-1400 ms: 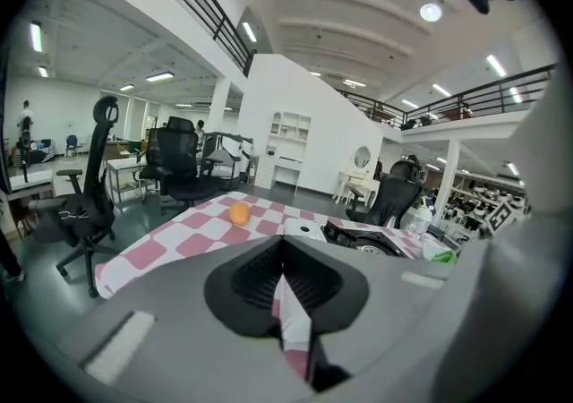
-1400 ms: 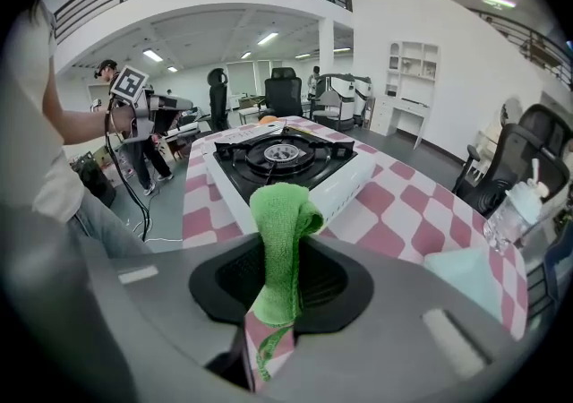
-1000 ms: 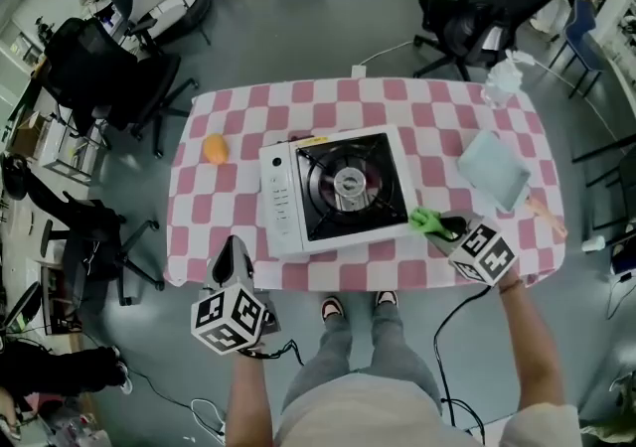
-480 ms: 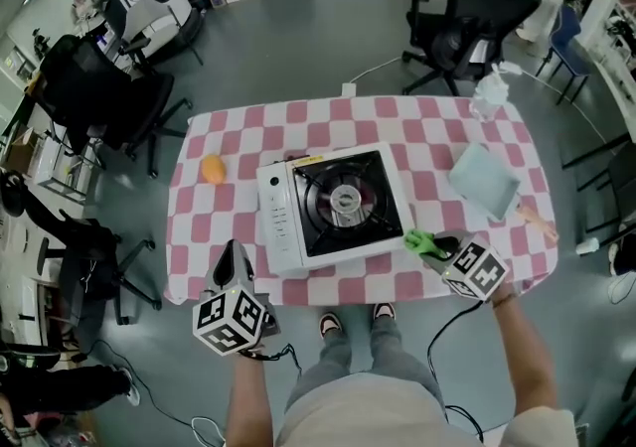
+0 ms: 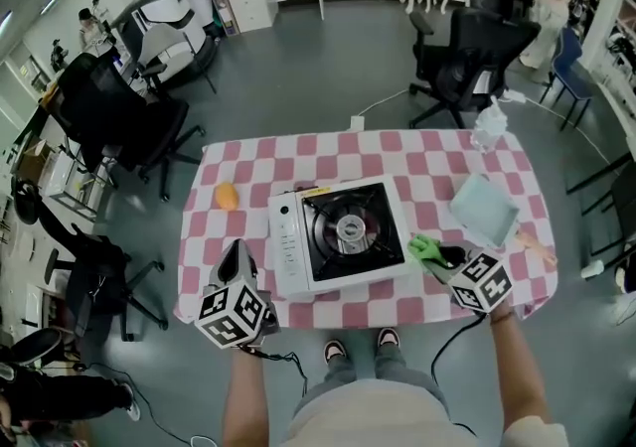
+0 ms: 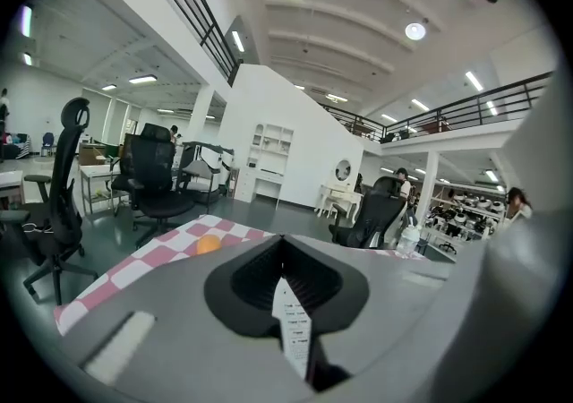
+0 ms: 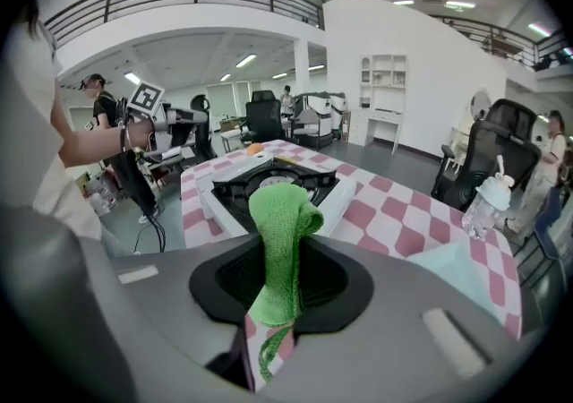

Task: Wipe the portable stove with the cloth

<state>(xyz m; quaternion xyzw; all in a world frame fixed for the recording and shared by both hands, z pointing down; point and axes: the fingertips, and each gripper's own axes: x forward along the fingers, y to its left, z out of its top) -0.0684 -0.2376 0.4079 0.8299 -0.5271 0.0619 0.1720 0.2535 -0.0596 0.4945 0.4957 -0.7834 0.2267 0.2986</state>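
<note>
**Head view.** Little has changed in the last second. The right gripper still hovers just beside the near right corner of the portable stove. The green cloth pokes from its tip toward the stove's edge, though from here it is unclear whether the two touch. The left gripper stays at the near left edge of the table, left of the stove. Wiping, by the look of it, has yet to begin. The stove sits mid-table on a pink-and-white checked cover. An orange object lies to its left, a pale tray to its right and a bottle at the far right corner. Office chairs stand on the grey floor beyond.

**Left gripper view.** The jaws are pressed together with nothing between them. The orange object lies ahead on the checks, and an open hall of desks and a railed upper level stretches behind.

**Right gripper view.** The jaws pinch the cloth, which stands up between them in a folded wad. The stove lies straight ahead with its burner bare. The tray and bottle are off to the right.
</note>
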